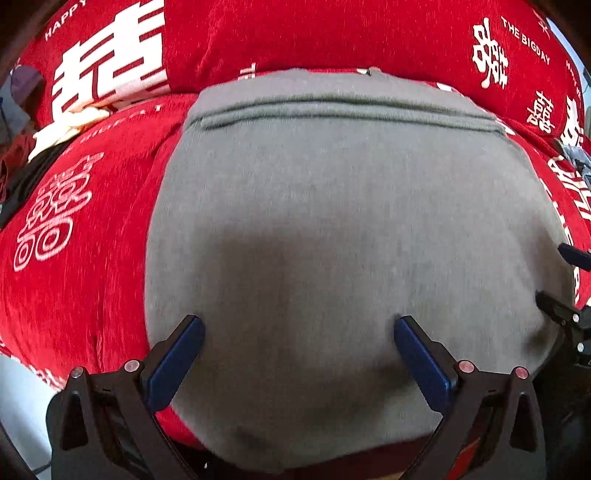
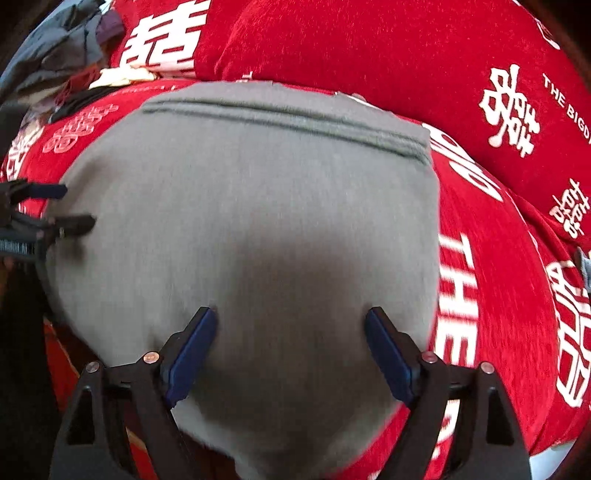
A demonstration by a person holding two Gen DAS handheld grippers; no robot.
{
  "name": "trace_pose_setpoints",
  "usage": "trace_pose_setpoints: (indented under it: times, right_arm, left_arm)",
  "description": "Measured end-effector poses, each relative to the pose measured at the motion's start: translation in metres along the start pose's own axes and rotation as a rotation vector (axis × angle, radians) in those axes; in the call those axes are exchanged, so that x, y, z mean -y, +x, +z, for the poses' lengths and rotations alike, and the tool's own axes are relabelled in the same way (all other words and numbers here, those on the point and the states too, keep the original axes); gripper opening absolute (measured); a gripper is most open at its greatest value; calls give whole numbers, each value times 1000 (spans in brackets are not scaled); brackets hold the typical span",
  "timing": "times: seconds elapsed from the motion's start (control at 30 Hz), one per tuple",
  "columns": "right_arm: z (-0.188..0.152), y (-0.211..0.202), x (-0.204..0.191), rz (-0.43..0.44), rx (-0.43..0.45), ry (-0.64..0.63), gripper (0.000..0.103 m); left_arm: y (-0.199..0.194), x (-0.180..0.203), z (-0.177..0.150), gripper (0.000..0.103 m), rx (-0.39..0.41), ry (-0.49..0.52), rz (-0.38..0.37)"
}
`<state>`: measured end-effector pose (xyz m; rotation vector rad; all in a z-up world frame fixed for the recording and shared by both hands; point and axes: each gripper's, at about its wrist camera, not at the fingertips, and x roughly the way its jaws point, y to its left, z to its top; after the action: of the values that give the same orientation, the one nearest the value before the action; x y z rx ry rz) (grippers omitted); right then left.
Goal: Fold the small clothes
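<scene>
Grey knit fabric, a small folded garment, lies flat on a red cover printed with white characters and English words, its stitched hem at the far edge against a red cushion. Both grippers hang over the near half of the cloth with jaws spread wide and nothing between them: the left gripper and the right gripper each cast a shadow on the grey.

No container is in sight. Red cover lies bare to either side of the garment.

From the left wrist, the right gripper's tips show at the garment's right edge. From the right wrist, the left gripper's tips reach over its left edge, and a heap of dark clothes sits at the far left, clearer than in the other view.
</scene>
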<state>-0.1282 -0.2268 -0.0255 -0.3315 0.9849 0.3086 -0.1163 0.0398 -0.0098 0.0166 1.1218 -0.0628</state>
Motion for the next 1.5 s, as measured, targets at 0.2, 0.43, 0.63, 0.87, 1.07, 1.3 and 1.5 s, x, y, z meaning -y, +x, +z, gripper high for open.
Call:
trace_pose_setpoints:
  times: [0.2, 0.43, 0.63, 0.87, 1.07, 1.3, 1.5]
  right_arm:
    - [-37, -9, 14, -14, -128, 83, 86]
    - [-53, -5, 35, 87, -154, 224, 87]
    - [-51, -7, 9, 98, -155, 149, 36]
    - [-49, -32, 44, 332, -28, 346, 11]
    - [5, -66, 80, 390, 213, 380, 11]
    - [63, 3, 104, 338, 141, 434, 15]
    - [39, 15, 106, 400, 89, 510, 47]
  left_arm:
    - [-7, -35, -34, 103, -109, -196, -9]
    - [29, -42, -47, 103, -292, -275, -146]
    - [24, -29, -42, 86, -269, -231, -169]
    - [-11, -22, -41, 17, -211, -204, -236]
    - [-44, -27, 12, 17, -25, -219, -262]
    - [5, -53, 74, 21, -46, -329, -295]
    - [-7, -61, 57, 86, -27, -335, -402]
